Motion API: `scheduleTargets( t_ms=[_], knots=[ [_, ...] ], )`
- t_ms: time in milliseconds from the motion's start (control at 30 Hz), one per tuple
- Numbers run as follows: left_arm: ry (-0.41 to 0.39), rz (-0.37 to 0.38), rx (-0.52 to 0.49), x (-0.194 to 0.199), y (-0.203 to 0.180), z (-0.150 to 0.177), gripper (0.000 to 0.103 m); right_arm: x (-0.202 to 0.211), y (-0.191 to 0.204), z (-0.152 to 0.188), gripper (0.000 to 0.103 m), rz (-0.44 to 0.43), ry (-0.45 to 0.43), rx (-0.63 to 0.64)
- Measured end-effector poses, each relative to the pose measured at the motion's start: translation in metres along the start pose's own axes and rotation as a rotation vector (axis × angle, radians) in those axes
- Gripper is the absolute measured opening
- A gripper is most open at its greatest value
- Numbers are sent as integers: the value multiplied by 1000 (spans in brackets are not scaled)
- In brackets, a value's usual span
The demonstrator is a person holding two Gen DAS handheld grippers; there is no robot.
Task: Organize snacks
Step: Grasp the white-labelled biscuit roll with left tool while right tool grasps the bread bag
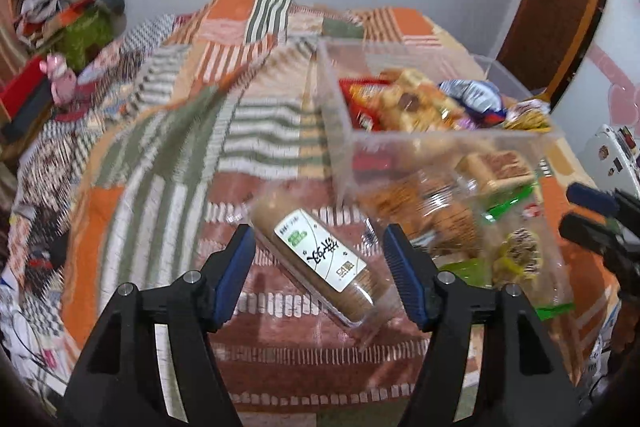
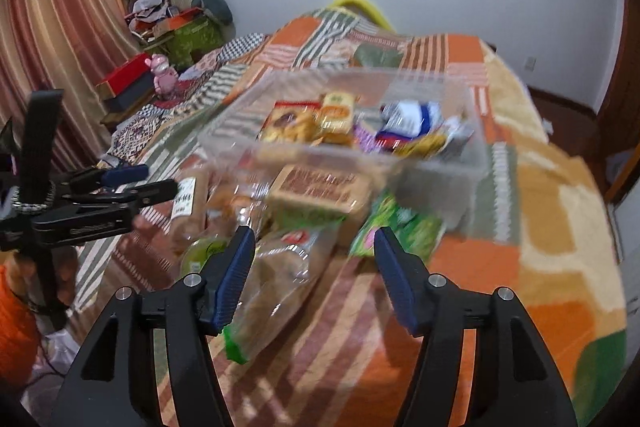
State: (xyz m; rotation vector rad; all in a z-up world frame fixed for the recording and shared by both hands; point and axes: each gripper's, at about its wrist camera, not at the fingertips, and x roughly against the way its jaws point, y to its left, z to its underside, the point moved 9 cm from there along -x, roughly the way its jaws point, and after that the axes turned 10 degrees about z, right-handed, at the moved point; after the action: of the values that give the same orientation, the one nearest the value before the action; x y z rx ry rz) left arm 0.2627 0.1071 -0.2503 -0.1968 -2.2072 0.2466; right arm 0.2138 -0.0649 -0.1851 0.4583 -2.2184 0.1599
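Observation:
A clear plastic bin (image 1: 340,131) stands on the bed with several snack packs inside; it also shows in the right wrist view (image 2: 476,163). A long cracker sleeve with a white label (image 1: 320,253) lies on the quilt between the jaws of my open left gripper (image 1: 318,231), untouched. More loose snacks (image 1: 460,219) lie right of it. My right gripper (image 2: 314,233) is open and empty above a clear bag of crackers (image 2: 280,279), with a brown box (image 2: 320,193) and a green pack (image 2: 400,231) ahead. The left gripper (image 2: 156,181) shows at that view's left.
A patchwork quilt (image 1: 200,131) covers the bed. A pile of clothes and boxes (image 1: 68,11) and a pink toy (image 1: 60,79) sit at the far left. A striped curtain (image 2: 60,27) hangs left. A wooden door frame (image 1: 560,7) stands at right.

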Motion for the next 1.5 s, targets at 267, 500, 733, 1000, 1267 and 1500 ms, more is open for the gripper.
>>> scheduleTargets(
  t_ms=[267, 500, 733, 1000, 1267, 1500],
  knots=[
    [56, -33, -10, -33, 17, 25, 66, -9, 12, 7, 64, 3, 30, 44],
    [49, -29, 14, -31, 35, 37, 59, -25, 21, 17, 68, -36, 87, 17],
    [35, -38, -15, -32, 27, 36, 37, -27, 27, 23, 49, -39, 95, 29],
    [5, -27, -27, -3, 14, 40, 36, -9, 12, 20, 43, -9, 47, 13],
    [-84, -15, -53, 37, -9, 10, 36, 24, -8, -1, 43, 24, -47, 9],
    [-155, 16, -76, 51, -35, -31, 36, 39, -19, -30, 43, 54, -134, -3]
  ],
)
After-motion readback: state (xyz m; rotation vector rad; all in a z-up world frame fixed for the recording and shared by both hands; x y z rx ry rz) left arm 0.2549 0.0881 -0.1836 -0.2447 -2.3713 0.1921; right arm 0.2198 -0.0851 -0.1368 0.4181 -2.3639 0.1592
